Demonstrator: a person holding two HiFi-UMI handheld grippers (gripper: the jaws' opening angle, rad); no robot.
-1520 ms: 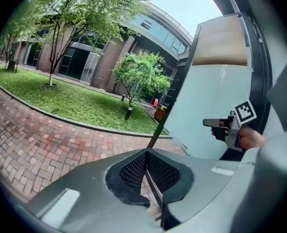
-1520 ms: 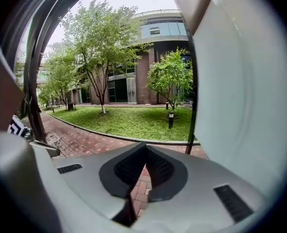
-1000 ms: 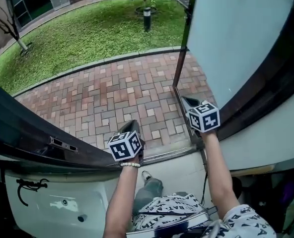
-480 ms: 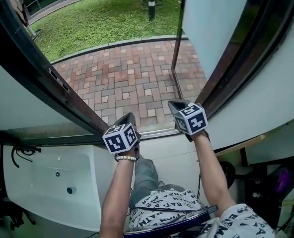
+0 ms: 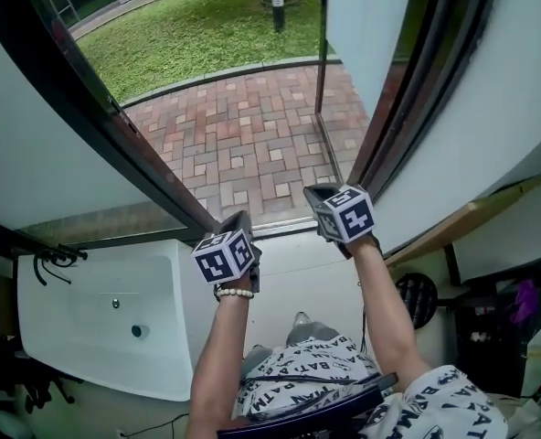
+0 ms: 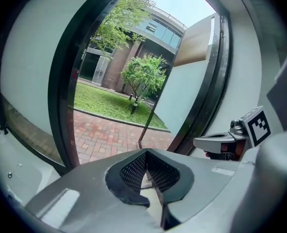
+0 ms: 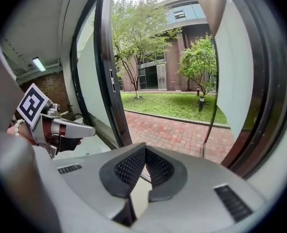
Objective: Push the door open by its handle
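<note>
The pale glass door leaf (image 5: pixel 366 26) stands swung outward over the red brick paving (image 5: pixel 252 149), its thin dark edge (image 5: pixel 319 58) toward me. I cannot make out a handle on it. My left gripper (image 5: pixel 242 219) and right gripper (image 5: pixel 314 192) hang side by side above the threshold (image 5: pixel 275 228), both shut with nothing between the pads. They touch neither door nor frame. In the left gripper view the shut left gripper (image 6: pixel 147 165) points out through the doorway, with the right gripper (image 6: pixel 221 142) beside it. The right gripper view shows the shut right gripper (image 7: pixel 144 165) and the left gripper (image 7: pixel 61 127).
A dark frame (image 5: pixel 97 117) with a small metal latch plate (image 7: pixel 113 86) bounds the opening on the left, another dark frame (image 5: pixel 426 80) on the right. A white panel (image 5: pixel 97 323) with a black hooked fitting (image 5: pixel 56 259) lies at lower left. Lawn (image 5: pixel 206 26) lies beyond the paving.
Both grippers stayed shut and kept side by side. The glass door's lower edge now lies farther from my right gripper, and the left dark frame runs more steeply up the picture.
</note>
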